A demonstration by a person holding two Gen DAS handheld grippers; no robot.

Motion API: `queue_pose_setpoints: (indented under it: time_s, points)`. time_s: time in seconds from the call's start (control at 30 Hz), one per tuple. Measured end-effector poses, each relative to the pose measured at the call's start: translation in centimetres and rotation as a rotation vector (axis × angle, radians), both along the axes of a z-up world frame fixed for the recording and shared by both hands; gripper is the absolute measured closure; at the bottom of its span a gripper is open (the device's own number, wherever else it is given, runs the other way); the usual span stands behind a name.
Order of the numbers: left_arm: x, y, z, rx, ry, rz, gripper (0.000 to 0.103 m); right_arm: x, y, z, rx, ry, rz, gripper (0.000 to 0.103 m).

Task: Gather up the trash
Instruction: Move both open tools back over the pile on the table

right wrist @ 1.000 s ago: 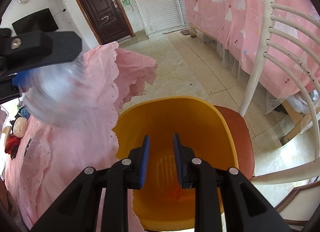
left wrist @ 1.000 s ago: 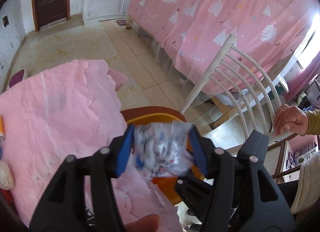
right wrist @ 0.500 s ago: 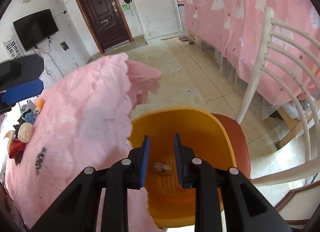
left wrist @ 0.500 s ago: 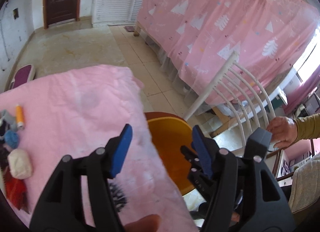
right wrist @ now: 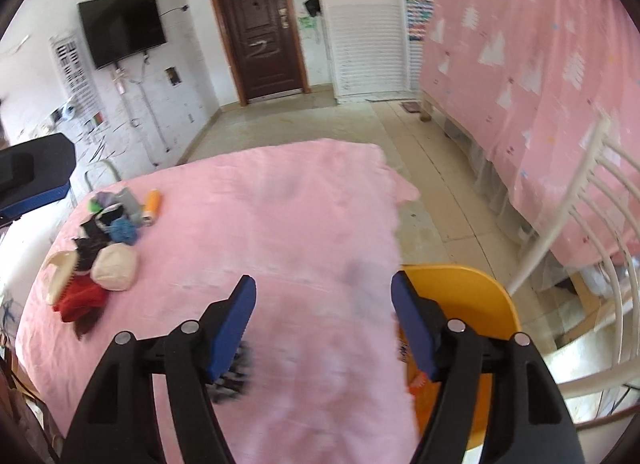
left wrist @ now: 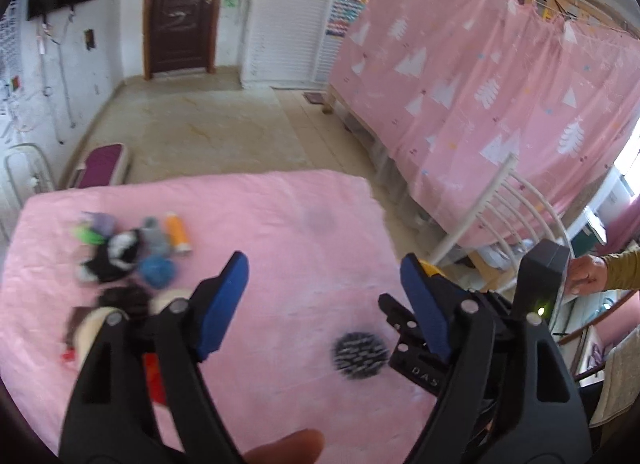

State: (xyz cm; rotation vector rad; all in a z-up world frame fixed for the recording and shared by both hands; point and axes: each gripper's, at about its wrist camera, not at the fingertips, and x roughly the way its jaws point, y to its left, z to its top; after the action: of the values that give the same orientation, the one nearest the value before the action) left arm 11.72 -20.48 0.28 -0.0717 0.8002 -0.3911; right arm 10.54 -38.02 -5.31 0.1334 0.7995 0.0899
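A pink cloth [right wrist: 280,232] covers the table, with the yellow bin [right wrist: 480,304] at its right edge and the trash heap [right wrist: 100,248] far left. Both the left gripper [left wrist: 324,304] and right gripper [right wrist: 324,320] have just been opening, empty. The scraps look light and soft, best pinched at a bulge; only the left view shows a dark round disc [left wrist: 360,352] whole.

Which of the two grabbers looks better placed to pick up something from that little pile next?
Probably the left gripper: its open, empty jaws sit nearer the pile on the pink cloth. The right gripper, also open, hangs nearer the yellow bin.
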Motion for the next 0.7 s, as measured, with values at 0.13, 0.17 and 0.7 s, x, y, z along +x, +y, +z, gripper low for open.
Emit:
queue_pose_setpoints:
  time_s: [0.13, 0.17, 0.7]
  points:
    - [-0.4, 3.6, 0.9, 0.002, -0.025, 0.048, 0.025, 0.6, 3.4, 0.8, -0.025, -0.002, 0.042, 0.043]
    - [-0.5, 4.5, 1.1, 0.004, -0.032, 0.061, 0.025, 0.7, 4.3, 0.9, -0.031, -0.002, 0.052, 0.043]
    - [-0.7, 17.6, -0.6, -0.002, -0.014, 0.197, 0.021, 3.7, 15.1, 0.7, -0.064, 0.043, 0.165, 0.043]
